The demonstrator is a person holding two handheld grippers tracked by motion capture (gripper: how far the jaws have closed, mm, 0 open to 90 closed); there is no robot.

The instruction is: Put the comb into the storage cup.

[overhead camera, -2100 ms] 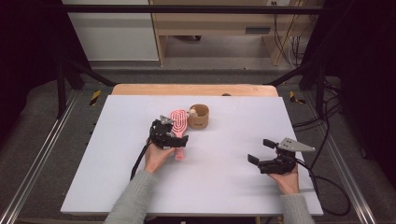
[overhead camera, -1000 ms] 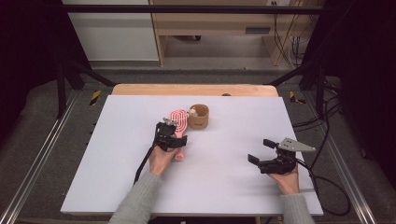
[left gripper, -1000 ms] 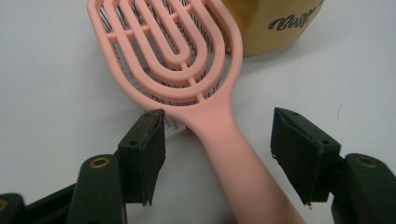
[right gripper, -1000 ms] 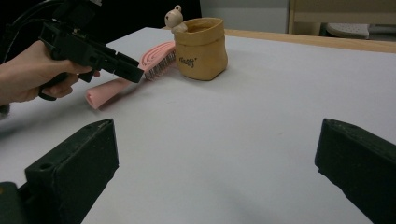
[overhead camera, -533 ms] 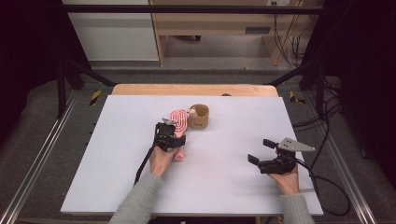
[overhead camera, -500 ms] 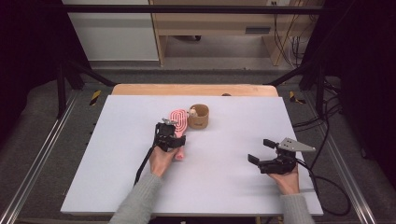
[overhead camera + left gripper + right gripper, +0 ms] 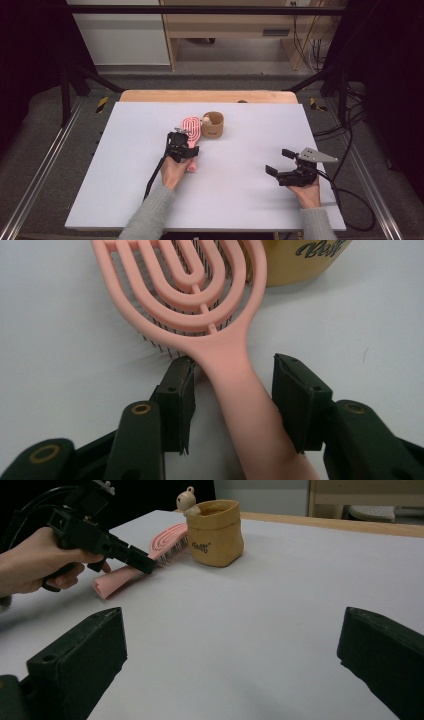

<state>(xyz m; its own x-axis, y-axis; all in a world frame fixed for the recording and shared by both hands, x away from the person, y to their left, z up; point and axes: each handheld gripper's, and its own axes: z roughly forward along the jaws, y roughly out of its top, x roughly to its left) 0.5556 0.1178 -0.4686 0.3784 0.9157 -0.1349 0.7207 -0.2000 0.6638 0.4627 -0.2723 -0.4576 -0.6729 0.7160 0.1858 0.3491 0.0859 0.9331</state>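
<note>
On the white table [image 7: 125, 190], a little left of centre, the left gripper [image 7: 232, 390] has settled over the handle of the pink hairbrush [image 7: 200, 305], and its jaws have just been closing: set against the high view of a second ago, they now stand about half open, straddling the handle where it meets the brush head. The left pad sits right at the handle's side and may be touching it; the right pad stands visibly apart. So nothing is clamped yet. I'd judge the grasp is about to complete, and the brush lies flat on the table with its bristles down, its head pointing toward the back.

The right gripper [image 7: 287, 167] rests low over the table's right side, well apart from the work, with its jaws spread wide and nothing between them.

Just beside the brush head stands a small tan pouch-like pot [image 7: 216, 532], upright, with printed lettering on its side and a little bear figure [image 7: 187, 499] at its rim. Its opening shows an orange-brown lining; what lies inside I cannot make out.
</note>
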